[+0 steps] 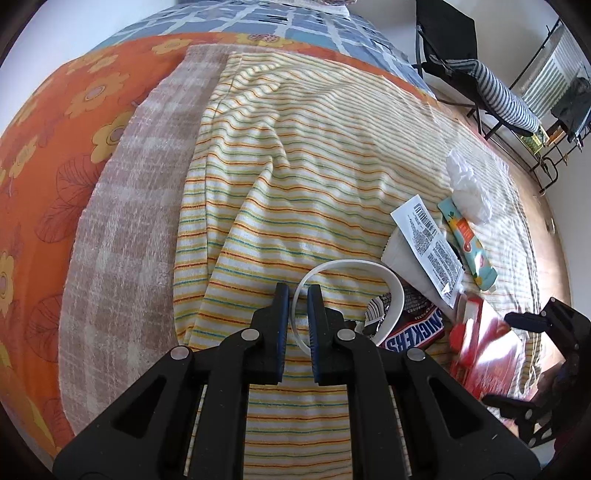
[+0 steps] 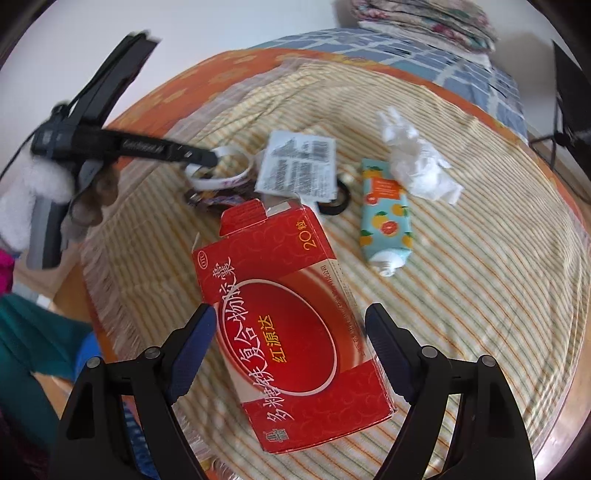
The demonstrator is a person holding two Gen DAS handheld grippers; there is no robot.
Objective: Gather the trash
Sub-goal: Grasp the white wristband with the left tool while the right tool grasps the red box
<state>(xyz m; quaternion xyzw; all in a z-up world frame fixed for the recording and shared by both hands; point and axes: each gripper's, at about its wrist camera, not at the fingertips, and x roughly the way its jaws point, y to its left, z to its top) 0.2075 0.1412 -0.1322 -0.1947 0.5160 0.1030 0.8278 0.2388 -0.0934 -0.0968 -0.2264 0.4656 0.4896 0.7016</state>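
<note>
Trash lies on a striped towel (image 1: 280, 177) on a bed. My left gripper (image 1: 295, 295) is shut on the rim of a white paper cup (image 1: 388, 295), which also shows in the right wrist view (image 2: 221, 181). A Snickers wrapper (image 1: 417, 332) lies beside it. My right gripper (image 2: 291, 321) is open, its fingers on either side of a red medicine box (image 2: 295, 325) with Chinese text. The box also shows in the left wrist view (image 1: 484, 347). A white printed label (image 2: 295, 166), a fruit-print tube (image 2: 386, 218), a crumpled white tissue (image 2: 417, 162) and a black tape roll (image 2: 336, 199) lie beyond.
An orange flowered sheet (image 1: 55, 155) and a brown checked blanket (image 1: 129, 221) lie left of the towel. A blue checked quilt (image 1: 295, 22) lies behind. A black chair with striped cloth (image 1: 491, 85) stands at the right on the wooden floor (image 1: 554, 240). Folded bedding (image 2: 421, 18) is stacked at the far end.
</note>
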